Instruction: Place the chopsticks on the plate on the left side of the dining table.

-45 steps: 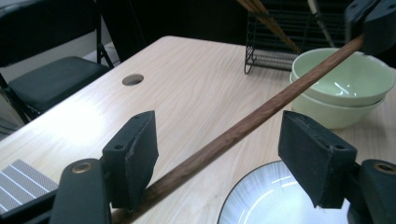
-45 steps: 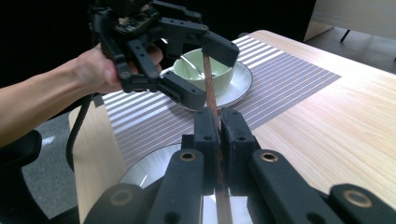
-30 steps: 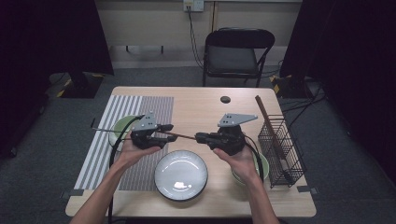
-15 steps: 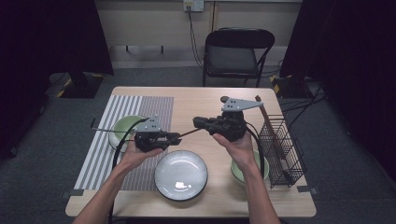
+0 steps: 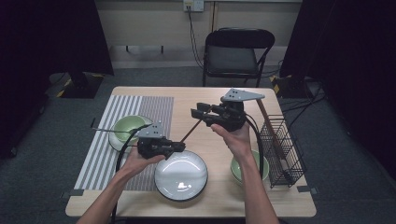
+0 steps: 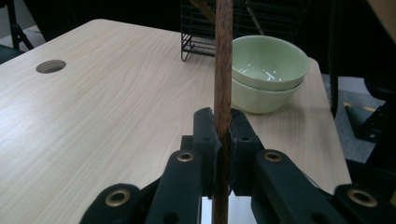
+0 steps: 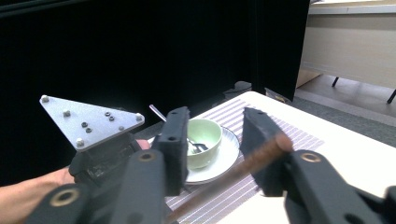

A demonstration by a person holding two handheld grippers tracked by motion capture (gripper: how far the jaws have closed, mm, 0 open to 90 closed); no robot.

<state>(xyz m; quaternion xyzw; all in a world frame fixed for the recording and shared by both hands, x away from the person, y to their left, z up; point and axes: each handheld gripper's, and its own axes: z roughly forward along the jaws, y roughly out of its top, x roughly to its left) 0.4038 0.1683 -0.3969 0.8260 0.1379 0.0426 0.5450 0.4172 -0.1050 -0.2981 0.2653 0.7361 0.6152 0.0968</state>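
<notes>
High view: a white plate point(image 5: 181, 174) lies just below your left gripper point(image 5: 180, 147), stacked green bowls point(image 5: 243, 168) and a wire rack point(image 5: 281, 149) at lower right. Bare tabletop point(image 5: 196, 95) stays free at upper centre. Your left jaws, just closing, clamp the wooden stick point(image 5: 190, 133). Your right gripper point(image 5: 196, 113) has just been opening, its jaws apart around the stick's other end.

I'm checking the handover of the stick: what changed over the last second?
The left claw has just been closing and now clamps the brown stick. The right claw has just been opening, the stick loose between its jaws, and it rose toward the table's far side. The plate, both green bowls and the wire rack stayed put.
</notes>
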